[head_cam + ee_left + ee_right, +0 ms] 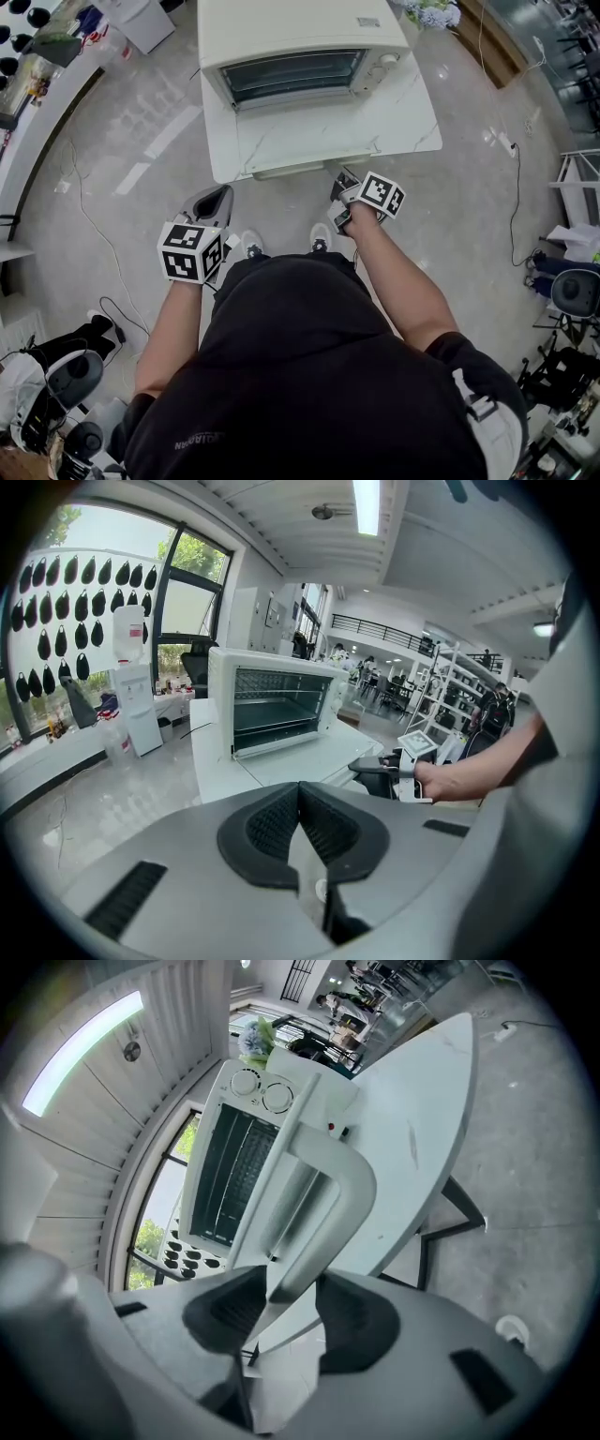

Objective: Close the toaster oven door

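A white toaster oven (300, 37) stands on a white marble table (412, 112). Its door is down flat toward me, and the racks show inside. The door's white handle (291, 170) lies at the table's front edge. My right gripper (339, 192) is at the handle's right end. In the right gripper view the handle (328, 1176) runs down between the spread jaws of that gripper (286, 1297). I cannot see that the pads press on it. My left gripper (214, 197) hangs below the table's front left corner, pads together and holding nothing. From there the oven (272, 700) is seen ahead.
My feet (281, 246) stand close to the table's front edge. Cables (514, 187) trail on the floor at right and left. A water dispenser (131, 691) stands left of the table. Chairs and gear (572, 291) crowd the right side.
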Demonstrator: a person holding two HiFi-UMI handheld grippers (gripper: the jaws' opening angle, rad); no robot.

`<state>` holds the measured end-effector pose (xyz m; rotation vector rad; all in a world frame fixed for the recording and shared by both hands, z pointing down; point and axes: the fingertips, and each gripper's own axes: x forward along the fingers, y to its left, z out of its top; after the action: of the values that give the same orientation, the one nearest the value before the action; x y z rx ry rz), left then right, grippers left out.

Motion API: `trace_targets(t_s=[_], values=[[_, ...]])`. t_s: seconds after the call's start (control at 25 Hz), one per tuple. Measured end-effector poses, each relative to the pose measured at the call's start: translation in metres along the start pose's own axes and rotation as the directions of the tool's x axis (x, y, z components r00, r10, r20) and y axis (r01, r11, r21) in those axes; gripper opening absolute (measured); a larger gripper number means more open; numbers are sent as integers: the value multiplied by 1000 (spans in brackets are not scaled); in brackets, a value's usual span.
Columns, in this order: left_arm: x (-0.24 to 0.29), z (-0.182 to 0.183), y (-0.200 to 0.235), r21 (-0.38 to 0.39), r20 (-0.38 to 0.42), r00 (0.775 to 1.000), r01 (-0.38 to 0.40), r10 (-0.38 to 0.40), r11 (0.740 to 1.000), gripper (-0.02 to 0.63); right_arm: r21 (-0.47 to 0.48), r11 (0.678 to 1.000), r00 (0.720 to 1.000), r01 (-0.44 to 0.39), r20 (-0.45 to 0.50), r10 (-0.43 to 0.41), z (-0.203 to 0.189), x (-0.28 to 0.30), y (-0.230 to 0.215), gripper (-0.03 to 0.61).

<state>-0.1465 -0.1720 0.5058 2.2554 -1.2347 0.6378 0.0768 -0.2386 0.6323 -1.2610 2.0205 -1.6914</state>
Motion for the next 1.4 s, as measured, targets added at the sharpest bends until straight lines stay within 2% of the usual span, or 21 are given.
trace_targets(t_s=[0.52, 1.0, 1.4], values=[[-4, 2, -1, 2, 18, 1000, 8, -8, 1000, 4, -21, 996, 994, -85, 64, 86, 20, -3, 34, 158], [-8, 8, 0, -3, 37, 999, 7, -7, 1000, 3, -13, 982, 974, -186, 131, 186, 45, 3, 69, 158], [-5, 14, -3, -6, 52, 999, 9, -9, 1000, 3, -18, 976, 964, -218, 151, 218, 62, 8, 88, 158]])
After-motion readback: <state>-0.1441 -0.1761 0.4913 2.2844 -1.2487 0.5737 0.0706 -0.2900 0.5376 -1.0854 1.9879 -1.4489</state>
